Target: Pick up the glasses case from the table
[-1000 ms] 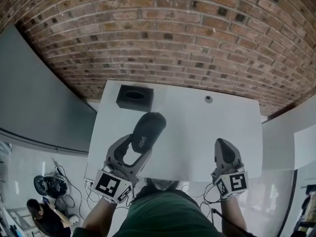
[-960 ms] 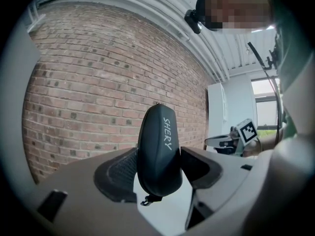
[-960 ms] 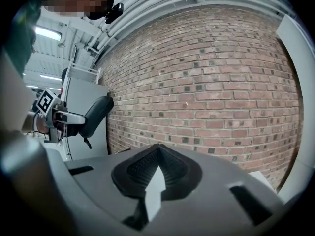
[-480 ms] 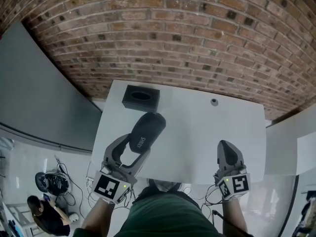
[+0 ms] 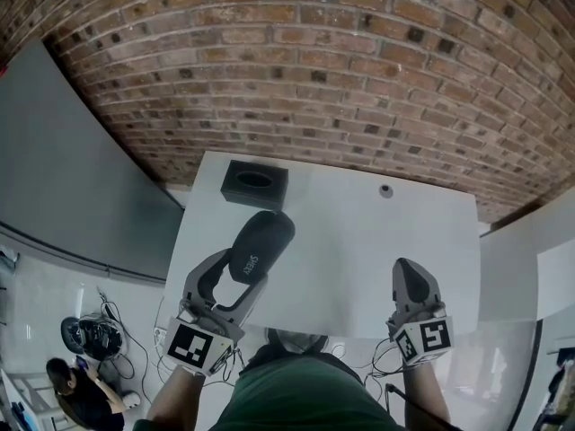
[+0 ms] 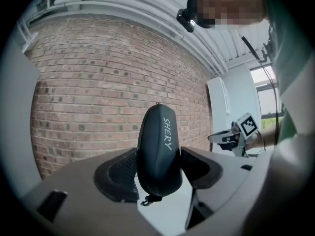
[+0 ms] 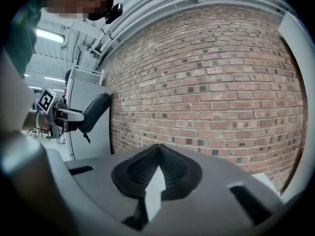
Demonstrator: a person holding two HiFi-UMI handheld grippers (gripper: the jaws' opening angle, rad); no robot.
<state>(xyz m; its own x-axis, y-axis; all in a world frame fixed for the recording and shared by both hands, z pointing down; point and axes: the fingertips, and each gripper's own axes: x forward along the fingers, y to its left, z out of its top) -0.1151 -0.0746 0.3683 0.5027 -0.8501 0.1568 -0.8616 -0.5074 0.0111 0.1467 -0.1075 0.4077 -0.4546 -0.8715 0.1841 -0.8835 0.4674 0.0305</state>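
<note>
**Left tool clamped on the glasses case, right tool closed on nothing**

Head view: your left gripper (image 5: 239,275) has its jaws spread wide around the near end of the glasses case (image 5: 257,240). The dark case slants away from you toward the far-left corner, over the near-left part of the white table (image 5: 359,250), close to its left edge. Your right gripper (image 5: 411,271) sits at the near edge toward the right corner, well apart from the case, with its jaws drawn together. A black box (image 5: 255,182) with an oval opening in its top stands at the far-left corner. A small round thing (image 5: 385,189) lies near the far edge, right of the middle.

Left gripper view: your left gripper (image 6: 158,170) grasps the glasses case (image 6: 157,144) at its lower part. Both ribbed pads (image 6: 119,173) press on its sides, and the jaws stand far apart because the case is wide. The case rises upright between them against the brick wall (image 6: 88,82), with white lettering along its face and a small loop hanging from its bottom end. Off to the right you can see your other gripper (image 6: 227,137).

Right gripper view: your right gripper (image 7: 157,154) is clenched, its pads meeting at the tips with nothing between them. At the left edge of this view the glasses case (image 7: 96,111) shows in the other tool's hold, tilted and up in the air, loop dangling, clear of the table.
</note>
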